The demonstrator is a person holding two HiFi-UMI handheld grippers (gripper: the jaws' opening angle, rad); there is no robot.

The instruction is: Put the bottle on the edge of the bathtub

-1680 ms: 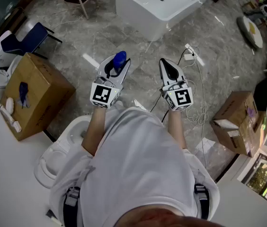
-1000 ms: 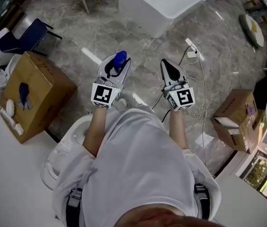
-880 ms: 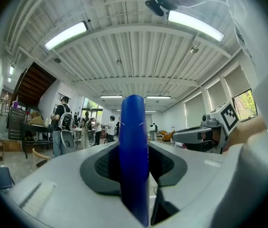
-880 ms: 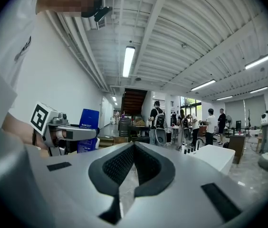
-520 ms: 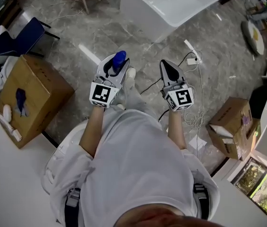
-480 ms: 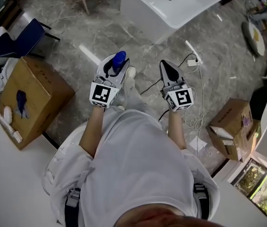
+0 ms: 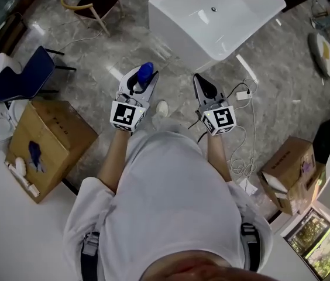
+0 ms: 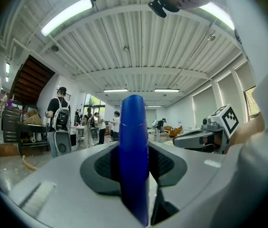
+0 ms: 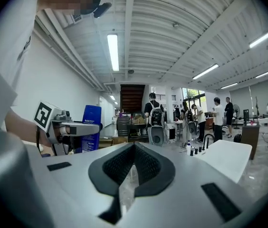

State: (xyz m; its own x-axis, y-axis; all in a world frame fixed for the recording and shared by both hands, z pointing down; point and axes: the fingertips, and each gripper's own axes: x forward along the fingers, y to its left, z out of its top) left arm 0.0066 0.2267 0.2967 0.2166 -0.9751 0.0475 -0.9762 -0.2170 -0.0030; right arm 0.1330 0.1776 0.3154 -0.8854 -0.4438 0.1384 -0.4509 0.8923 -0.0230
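Observation:
A white bathtub (image 7: 212,16) stands on the marble floor ahead of me, at the top of the head view. My left gripper (image 7: 140,79) is held up at chest height, shut on a blue bottle (image 7: 147,70) that stands upright between its pads. In the left gripper view the blue bottle (image 8: 134,151) fills the gap between the jaws. My right gripper (image 7: 200,82) is beside it, shut and empty. In the right gripper view its pads (image 9: 146,167) meet, with the bathtub's white rim (image 9: 229,158) at the right and the bottle (image 9: 92,122) at the left.
A cardboard box (image 7: 51,145) sits at the left, and a blue chair (image 7: 24,75) behind it. A wooden chair (image 7: 95,2) stands far left of the tub. A cable and power strip (image 7: 241,95) lie at the right, near another box (image 7: 291,165). Several people (image 9: 217,118) stand far off.
The person has walked forward: the bathtub is nearer and larger in the head view. Both grippers keep the same pose, and the bottle stays in the left one.

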